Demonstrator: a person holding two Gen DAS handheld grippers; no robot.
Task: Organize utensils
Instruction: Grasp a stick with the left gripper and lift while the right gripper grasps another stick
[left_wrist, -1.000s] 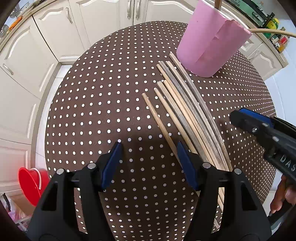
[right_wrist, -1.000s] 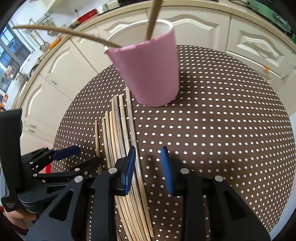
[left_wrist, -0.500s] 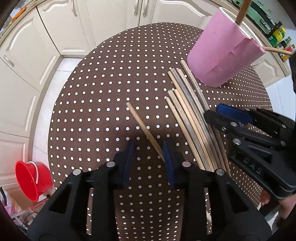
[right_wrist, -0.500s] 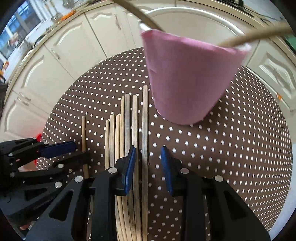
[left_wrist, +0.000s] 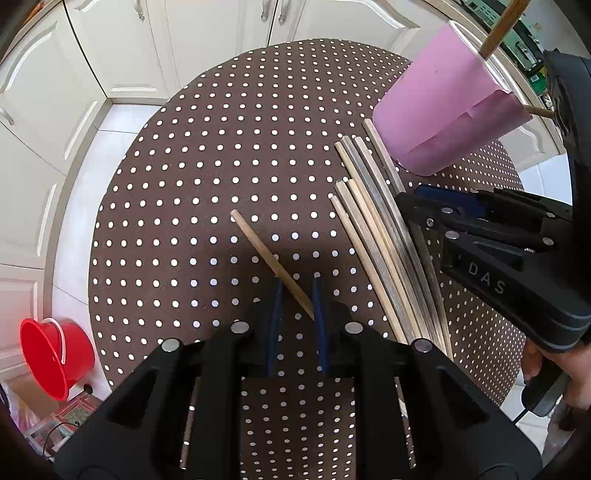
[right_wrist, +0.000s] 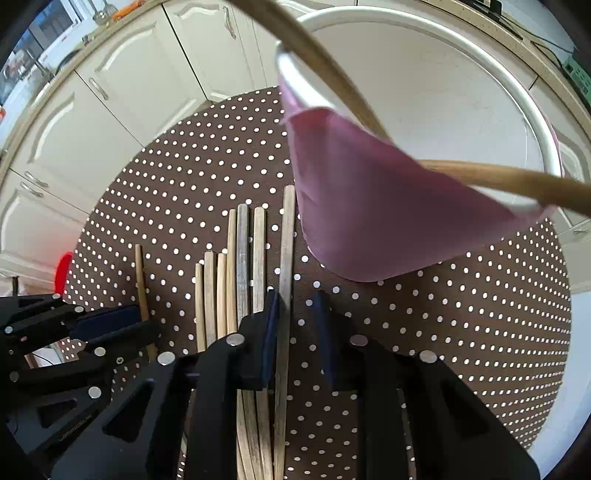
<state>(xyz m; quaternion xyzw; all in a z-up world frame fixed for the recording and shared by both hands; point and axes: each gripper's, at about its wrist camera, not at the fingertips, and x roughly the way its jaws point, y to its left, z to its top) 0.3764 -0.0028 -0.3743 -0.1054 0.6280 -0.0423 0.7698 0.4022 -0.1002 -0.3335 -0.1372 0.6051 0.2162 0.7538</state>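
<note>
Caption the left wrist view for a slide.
Left gripper closing around one stray chopstick beside the bundle and pink cup.

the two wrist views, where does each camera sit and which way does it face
Left wrist: sits on the left gripper, facing steeply down at the dotted table; its fingers flank a lone chopstick; the right gripper and a hand show.
Right wrist: sits on the right gripper, facing down at the chopstick row; the left gripper shows.
Shared: table, lone chopstick, chopstick row, pink cup.
</note>
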